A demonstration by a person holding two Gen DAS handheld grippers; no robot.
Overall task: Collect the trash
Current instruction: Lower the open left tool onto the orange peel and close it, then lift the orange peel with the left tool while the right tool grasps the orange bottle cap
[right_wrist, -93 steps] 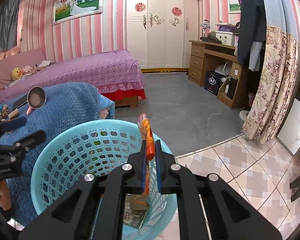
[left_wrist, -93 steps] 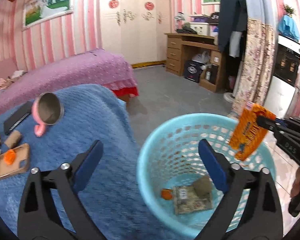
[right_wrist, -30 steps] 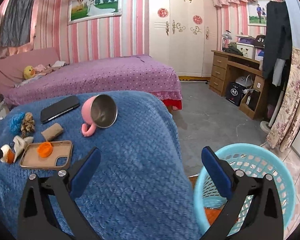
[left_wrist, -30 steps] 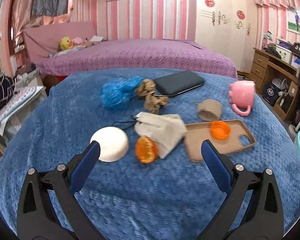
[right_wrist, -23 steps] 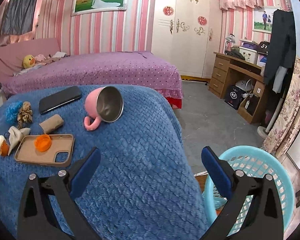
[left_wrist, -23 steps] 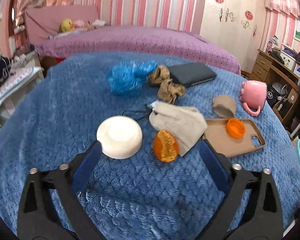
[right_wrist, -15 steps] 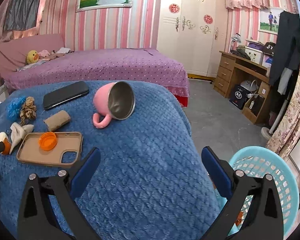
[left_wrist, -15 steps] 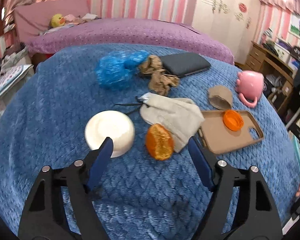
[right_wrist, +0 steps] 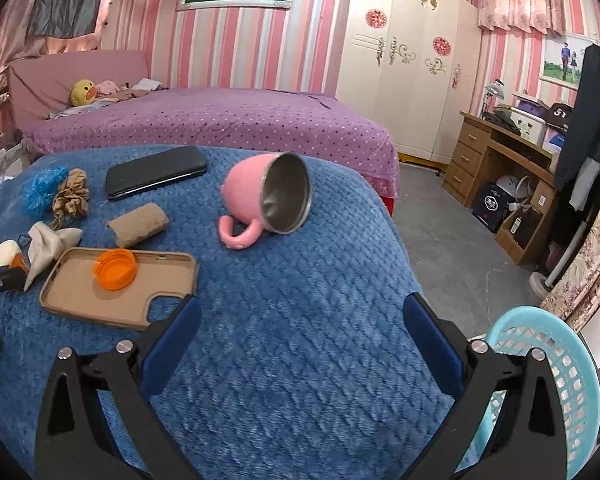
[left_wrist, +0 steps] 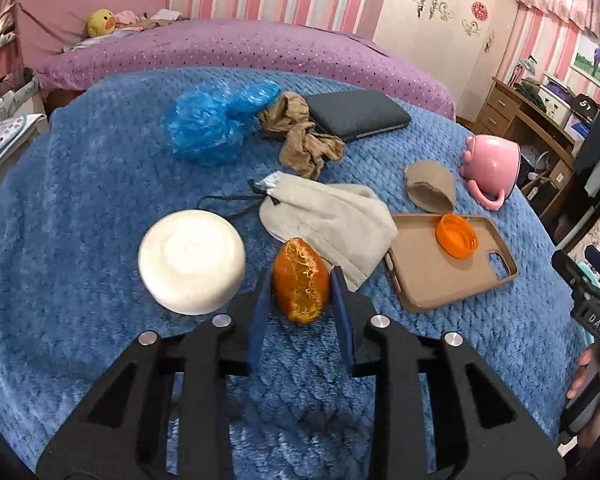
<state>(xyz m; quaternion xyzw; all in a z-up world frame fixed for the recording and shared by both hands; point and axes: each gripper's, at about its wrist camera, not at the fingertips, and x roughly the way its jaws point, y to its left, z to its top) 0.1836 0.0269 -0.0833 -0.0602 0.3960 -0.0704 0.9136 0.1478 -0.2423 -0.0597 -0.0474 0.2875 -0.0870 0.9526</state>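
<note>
Left gripper [left_wrist: 298,300] jaws closing around orange peel [left_wrist: 300,286] beside white bowl [left_wrist: 192,262]; right gripper [right_wrist: 300,344] wide, empty, over bare blanket [right_wrist: 300,320] near basket [right_wrist: 556,384].

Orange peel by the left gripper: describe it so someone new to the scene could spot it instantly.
On the blue blanket, look near the front edge between the upturned white bowl and the grey cloth pouch. The orange peel sits there between the closing pads of the left gripper. It is lumpy with pale pith showing, unlike the smooth, round orange cap in the phone case.
</note>
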